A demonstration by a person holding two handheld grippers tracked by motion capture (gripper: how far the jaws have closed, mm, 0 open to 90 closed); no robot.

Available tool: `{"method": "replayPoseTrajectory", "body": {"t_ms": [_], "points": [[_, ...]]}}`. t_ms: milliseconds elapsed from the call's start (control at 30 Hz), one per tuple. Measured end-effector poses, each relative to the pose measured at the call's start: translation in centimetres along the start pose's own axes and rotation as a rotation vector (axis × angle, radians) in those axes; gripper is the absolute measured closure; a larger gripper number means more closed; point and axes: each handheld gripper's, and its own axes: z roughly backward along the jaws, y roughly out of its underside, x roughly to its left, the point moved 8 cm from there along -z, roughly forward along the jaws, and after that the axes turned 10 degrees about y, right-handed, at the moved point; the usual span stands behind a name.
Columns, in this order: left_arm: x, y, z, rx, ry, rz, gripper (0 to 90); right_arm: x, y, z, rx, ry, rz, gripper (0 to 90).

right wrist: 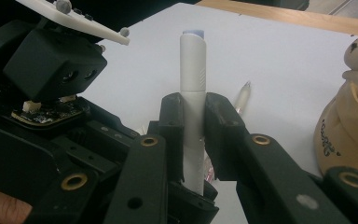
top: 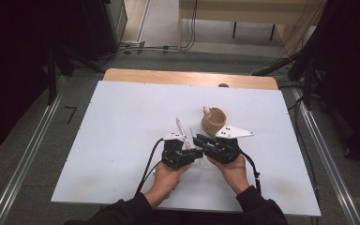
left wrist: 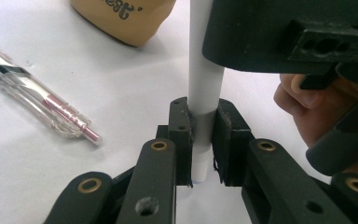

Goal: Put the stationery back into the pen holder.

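A white pen [right wrist: 192,79] with a ridged cap stands between the pads of my right gripper [right wrist: 193,121], which is shut on it. My left gripper [left wrist: 204,135] is shut on the same white pen [left wrist: 205,88] lower on its barrel. In the high view the two grippers meet nose to nose at the table's middle, left gripper [top: 190,153] and right gripper [top: 200,142], each in a hand. A clear pen with red ink [left wrist: 44,100] lies loose on the sheet beside them, and the high view shows this clear pen [top: 181,126] just beyond the left gripper.
A tan cup with lettering [top: 214,120] stands just beyond the right gripper, close to the jaws [right wrist: 349,135]. The white sheet [top: 122,140] covers a wooden table [top: 168,76]. Cables trail from both grippers toward the person.
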Motion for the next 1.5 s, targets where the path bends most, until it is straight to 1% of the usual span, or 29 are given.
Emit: {"method": "replayPoseTrajectory", "body": {"t_ms": [67, 133, 233, 367, 433, 500, 600, 733, 867, 933, 1033, 1167, 1267, 1333, 1400, 1500], "points": [[0.0, -0.1, 0.1, -0.008, -0.004, -0.006, 78.8, 0.0, 0.1, 0.0, 0.007, -0.002, 0.003, 73.1], [0.0, -0.3, 0.4, -0.013, -0.008, -0.009, 78.8, 0.0, 0.1, 0.0, 0.015, -0.009, -0.005, 71.2], [0.3, -0.6, 0.7, -0.029, -0.02, -0.011, 78.7, 0.0, 0.1, 0.1, 0.017, -0.007, -0.004, 69.1], [0.5, -1.2, 1.3, -0.071, -0.056, -0.037, 78.8, -0.2, 0.2, 0.4, 0.023, -0.004, 0.0, 66.6], [0.5, -1.5, 1.6, -0.084, -0.066, -0.042, 78.7, -0.4, 0.3, 0.6, 0.021, 0.003, 0.004, 64.8], [0.7, -1.7, 1.9, -0.092, -0.078, -0.048, 78.7, -0.8, 0.5, 0.7, 0.047, 0.009, -0.003, 60.1], [0.9, -2.0, 2.1, -0.106, -0.088, -0.046, 78.7, -1.3, 0.9, 0.9, 0.056, 0.017, -0.005, 57.1], [1.1, -2.4, 2.4, -0.116, -0.106, -0.064, 78.7, -1.8, 1.8, 1.1, 0.106, 0.026, 0.002, 53.0], [1.2, -3.2, 2.6, -0.131, -0.118, -0.08, 78.8, -2.4, 3.3, 1.2, 0.191, 0.049, 0.026, 48.6], [1.1, -3.6, 2.5, -0.138, -0.117, -0.083, 78.8, -2.7, 4.0, 1.2, 0.233, 0.05, 0.031, 47.4], [0.9, -4.4, 2.3, -0.147, -0.122, -0.102, 78.8, -3.0, 4.7, 1.3, 0.266, 0.061, 0.046, 44.4], [0.8, -5.7, 1.8, -0.162, -0.126, -0.114, 78.7, -3.4, 5.1, 1.5, 0.278, 0.074, 0.039, 41.9], [0.7, -6.5, 1.2, -0.158, -0.128, -0.121, 78.7, -3.7, 5.3, 1.5, 0.285, 0.078, 0.033, 39.4], [0.8, -7.0, 0.8, -0.158, -0.13, -0.126, 78.7, -4.0, 5.4, 1.4, 0.289, 0.089, 0.032, 37.5], [0.7, -7.5, 0.4, -0.165, -0.128, -0.125, 78.7, -4.1, 5.6, 1.3, 0.294, 0.093, 0.03, 36.4], [0.5, -8.2, -0.1, -0.175, -0.134, -0.141, 78.7, -4.2, 5.7, 1.2, 0.29, 0.107, 0.042, 34.6]]}}
